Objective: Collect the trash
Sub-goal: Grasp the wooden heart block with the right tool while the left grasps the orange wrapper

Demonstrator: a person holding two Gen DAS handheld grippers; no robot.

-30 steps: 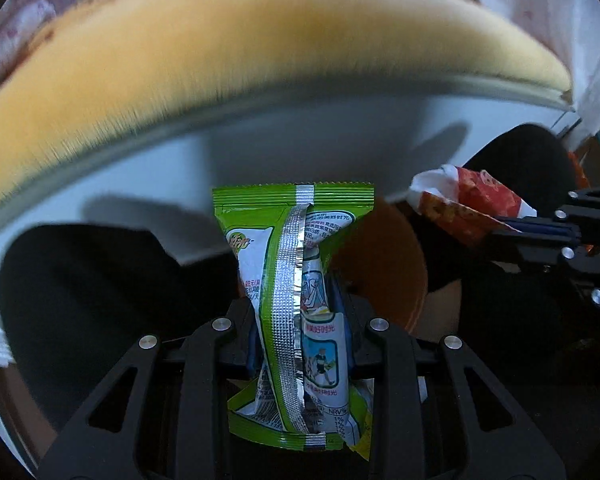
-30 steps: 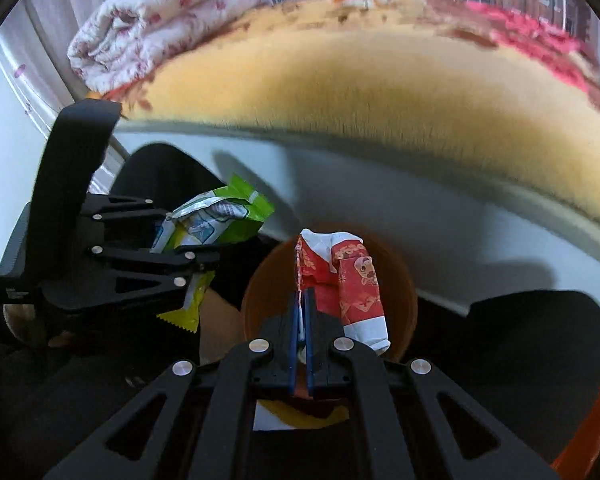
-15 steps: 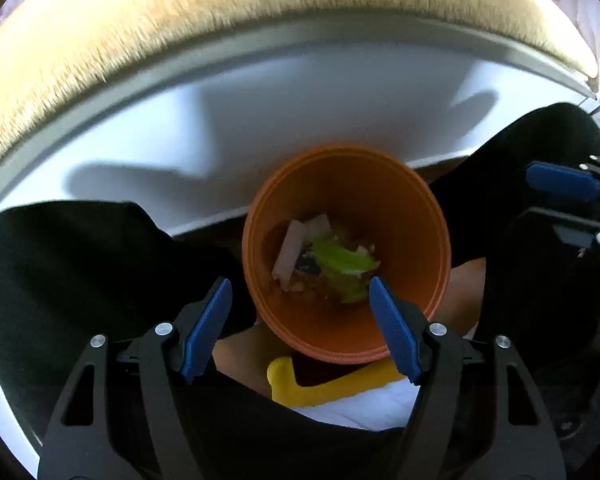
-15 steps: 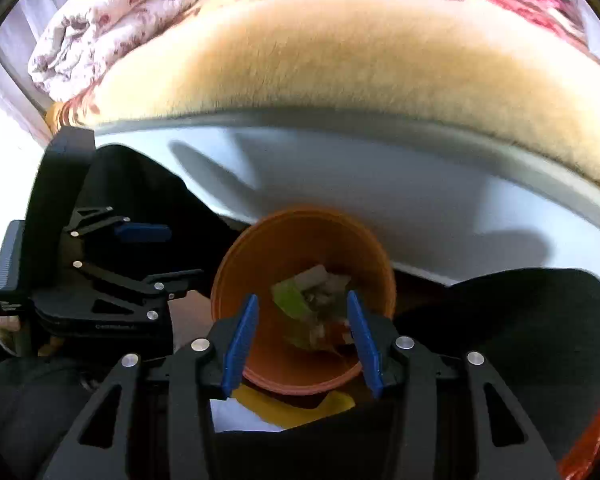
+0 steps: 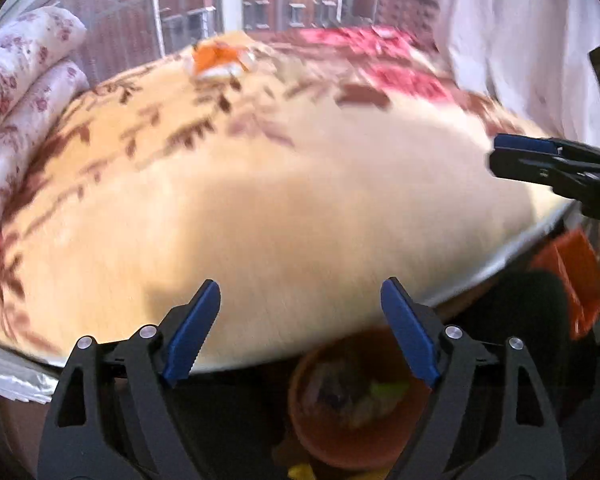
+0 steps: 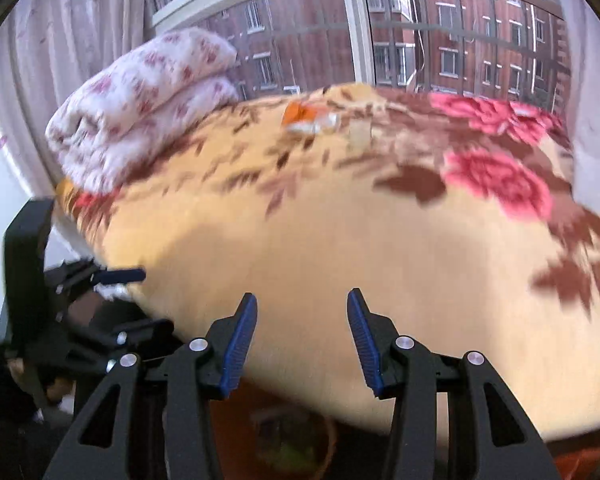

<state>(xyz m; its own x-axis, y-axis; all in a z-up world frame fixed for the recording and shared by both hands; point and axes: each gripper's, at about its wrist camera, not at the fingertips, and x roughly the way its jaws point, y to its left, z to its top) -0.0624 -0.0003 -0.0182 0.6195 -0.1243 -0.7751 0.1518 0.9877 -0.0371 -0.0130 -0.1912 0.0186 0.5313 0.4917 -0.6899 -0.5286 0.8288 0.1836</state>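
My left gripper (image 5: 300,332) is open and empty, raised over the near edge of the bed. My right gripper (image 6: 302,340) is open and empty too. The orange bin (image 5: 356,400) sits low between my grippers with wrappers inside; it also shows blurred in the right wrist view (image 6: 288,440). An orange and white wrapper (image 5: 220,60) lies far back on the yellow blanket; it shows in the right wrist view (image 6: 308,118) too. The right gripper shows at the left wrist view's right edge (image 5: 540,164), and the left gripper at the right wrist view's left (image 6: 100,280).
A yellow floral blanket (image 6: 340,240) covers the bed. A folded white and pink quilt (image 6: 140,100) lies at its far left. A window (image 6: 380,40) with brick buildings is behind. A white curtain (image 5: 520,40) hangs at the right.
Both grippers dropped their wrappers into the orange bin and opened. Both have since tilted up from the bin toward the bed.
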